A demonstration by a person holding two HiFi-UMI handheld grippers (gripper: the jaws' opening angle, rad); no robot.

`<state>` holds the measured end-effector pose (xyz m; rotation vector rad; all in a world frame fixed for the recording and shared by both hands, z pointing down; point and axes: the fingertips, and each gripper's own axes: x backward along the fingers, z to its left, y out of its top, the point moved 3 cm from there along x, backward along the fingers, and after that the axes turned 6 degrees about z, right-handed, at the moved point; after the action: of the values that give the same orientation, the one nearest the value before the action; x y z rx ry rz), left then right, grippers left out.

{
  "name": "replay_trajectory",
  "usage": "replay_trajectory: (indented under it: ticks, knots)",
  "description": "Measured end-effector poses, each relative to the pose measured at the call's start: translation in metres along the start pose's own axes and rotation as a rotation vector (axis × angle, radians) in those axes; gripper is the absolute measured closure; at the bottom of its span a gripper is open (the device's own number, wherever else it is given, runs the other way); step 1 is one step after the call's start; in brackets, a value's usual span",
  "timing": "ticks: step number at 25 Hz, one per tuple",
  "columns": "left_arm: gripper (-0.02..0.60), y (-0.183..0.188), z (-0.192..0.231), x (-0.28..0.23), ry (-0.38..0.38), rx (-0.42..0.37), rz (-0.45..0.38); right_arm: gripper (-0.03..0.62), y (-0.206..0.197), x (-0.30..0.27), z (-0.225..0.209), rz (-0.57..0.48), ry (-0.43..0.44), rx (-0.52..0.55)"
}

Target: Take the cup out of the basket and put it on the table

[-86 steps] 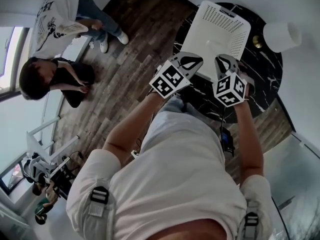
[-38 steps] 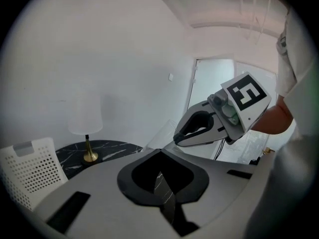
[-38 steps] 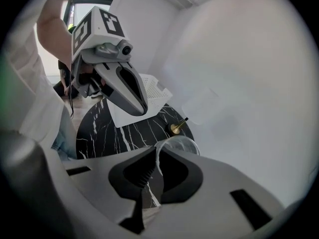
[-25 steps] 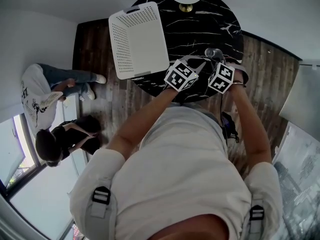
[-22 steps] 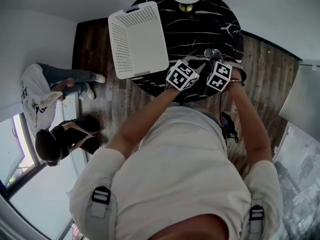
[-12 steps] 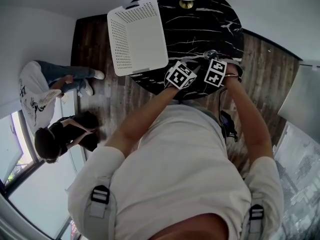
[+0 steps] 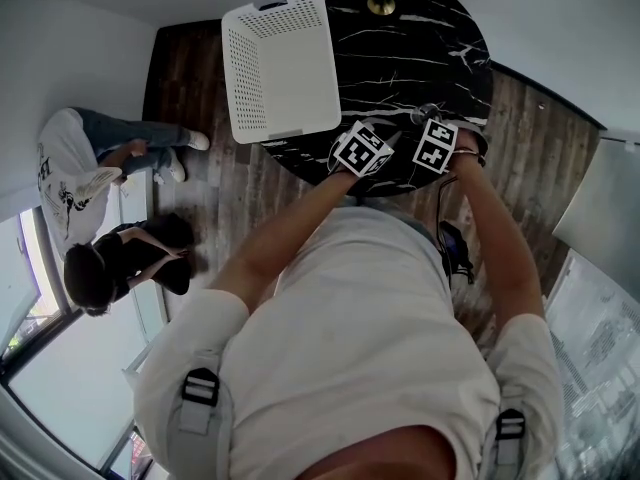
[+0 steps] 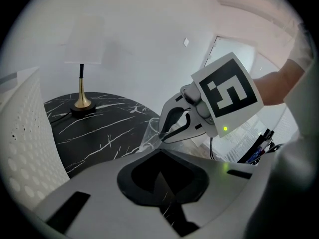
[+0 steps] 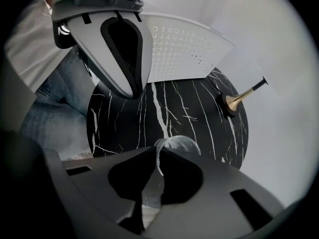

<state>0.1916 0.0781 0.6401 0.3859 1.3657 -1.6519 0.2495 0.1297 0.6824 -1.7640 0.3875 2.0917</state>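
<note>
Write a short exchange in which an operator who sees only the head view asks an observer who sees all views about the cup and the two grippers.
Operator: Is the right gripper really gripping the cup? From overhead I can barely see the glass.
Observer: Yes. The right gripper view shows its fingers pinching the clear cup's rim wall between them.
Operator: Does the left gripper hold anything?
Observer: No. The left gripper view shows its fingers together with nothing between them.
</note>
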Motion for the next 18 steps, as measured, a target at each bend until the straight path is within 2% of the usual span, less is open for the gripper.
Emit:
replay_trajectory:
  ticks: [3, 5, 9, 14, 18]
  knots:
    - [0.577, 0.0, 0.001, 0.002, 0.008, 0.001, -0.006, 0.565, 0.0, 0.0, -0.001, -0.012, -0.007, -0.006]
    - [0.577, 0.001, 0.001, 0.005, 0.014, -0.001, -0.015, 0.506, 0.0, 0.002, -0.002, -0.025, -0.009, -0.016]
    - [0.577, 0.012, -0.002, 0.017, 0.019, -0.008, -0.052, 0.467, -0.004, 0.018, -0.008, -0.061, -0.033, -0.053]
    - [0.577, 0.033, -0.015, 0.048, 0.027, -0.076, -0.165, 0.462, -0.005, 0.069, -0.025, -0.19, -0.189, -0.148]
    - [0.577, 0.051, -0.027, 0.092, 0.043, -0.116, -0.307, 0.472, 0.015, 0.129, -0.033, -0.402, -0.304, -0.249]
